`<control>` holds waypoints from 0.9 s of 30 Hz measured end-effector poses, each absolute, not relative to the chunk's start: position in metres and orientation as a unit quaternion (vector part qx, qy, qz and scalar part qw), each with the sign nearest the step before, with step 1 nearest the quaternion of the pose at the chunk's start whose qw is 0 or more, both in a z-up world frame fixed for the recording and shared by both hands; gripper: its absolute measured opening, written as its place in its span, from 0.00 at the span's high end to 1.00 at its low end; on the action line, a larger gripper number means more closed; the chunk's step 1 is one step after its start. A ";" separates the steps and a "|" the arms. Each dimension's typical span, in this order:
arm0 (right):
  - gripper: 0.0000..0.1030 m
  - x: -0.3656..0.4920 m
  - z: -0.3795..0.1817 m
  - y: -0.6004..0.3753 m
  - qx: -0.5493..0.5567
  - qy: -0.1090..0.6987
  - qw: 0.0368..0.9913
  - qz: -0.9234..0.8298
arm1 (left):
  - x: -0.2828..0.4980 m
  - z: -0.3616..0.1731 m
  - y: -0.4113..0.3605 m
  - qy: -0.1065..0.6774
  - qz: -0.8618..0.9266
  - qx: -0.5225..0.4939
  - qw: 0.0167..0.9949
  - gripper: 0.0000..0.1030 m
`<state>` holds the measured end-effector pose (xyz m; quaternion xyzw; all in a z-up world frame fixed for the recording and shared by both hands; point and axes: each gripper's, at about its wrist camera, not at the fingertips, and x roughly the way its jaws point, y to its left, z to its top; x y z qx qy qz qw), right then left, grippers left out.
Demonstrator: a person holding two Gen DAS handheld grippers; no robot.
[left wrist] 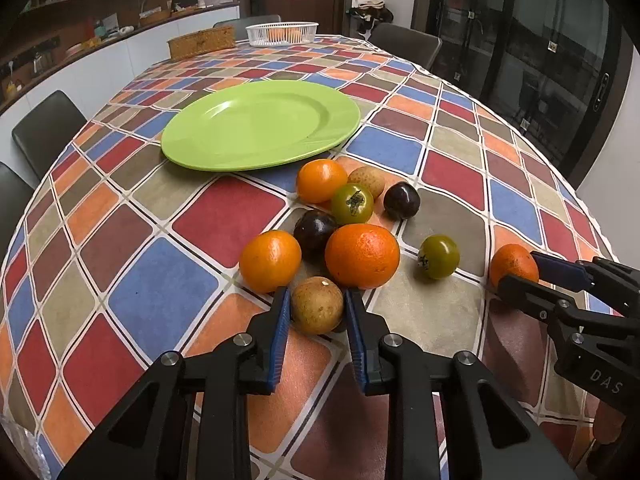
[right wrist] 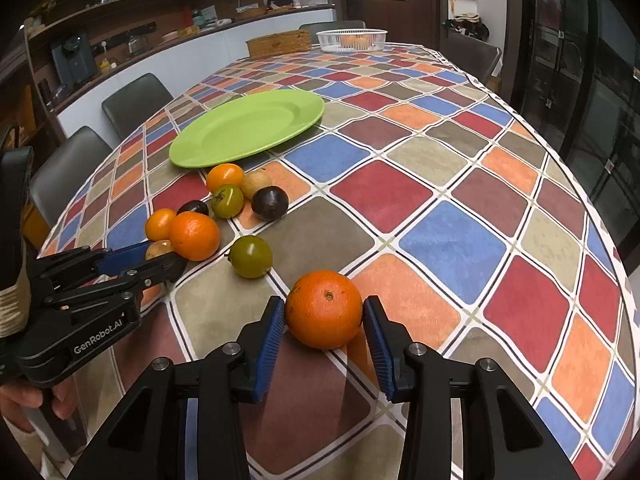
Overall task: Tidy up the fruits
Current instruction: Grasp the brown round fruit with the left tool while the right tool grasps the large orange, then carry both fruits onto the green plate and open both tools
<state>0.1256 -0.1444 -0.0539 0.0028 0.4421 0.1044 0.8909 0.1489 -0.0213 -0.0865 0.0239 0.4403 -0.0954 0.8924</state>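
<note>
A cluster of fruit lies on the checkered tablecloth in front of an empty green plate (left wrist: 260,124). My left gripper (left wrist: 316,300) has its blue pads on both sides of a brown round fruit (left wrist: 317,305) that rests on the cloth. Behind it sit a large orange (left wrist: 362,255), a smaller orange (left wrist: 270,261), two dark plums (left wrist: 314,229) and green tomatoes (left wrist: 439,256). My right gripper (right wrist: 324,316) has its pads against a separate orange (right wrist: 324,309), also on the cloth. The plate also shows in the right wrist view (right wrist: 248,128).
A white basket (left wrist: 282,34) holding oranges and a wicker box (left wrist: 202,42) stand at the table's far end. Dark chairs (left wrist: 44,128) line the left side. The table edge curves away on the right, near glass doors.
</note>
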 end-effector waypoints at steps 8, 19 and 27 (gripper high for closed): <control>0.60 0.119 -0.043 -0.140 0.005 0.429 0.895 0.123 | 0.135 -0.067 -0.018 0.417 -0.100 0.017 0.903 0.74; 0.60 0.111 -0.015 -0.131 0.007 0.401 0.903 0.156 | 0.121 -0.037 -0.016 0.384 -0.108 0.011 0.917 0.74; 0.60 0.127 0.010 -0.120 -0.001 0.368 0.913 0.178 | 0.132 -0.015 -0.006 0.357 -0.107 0.005 0.928 0.74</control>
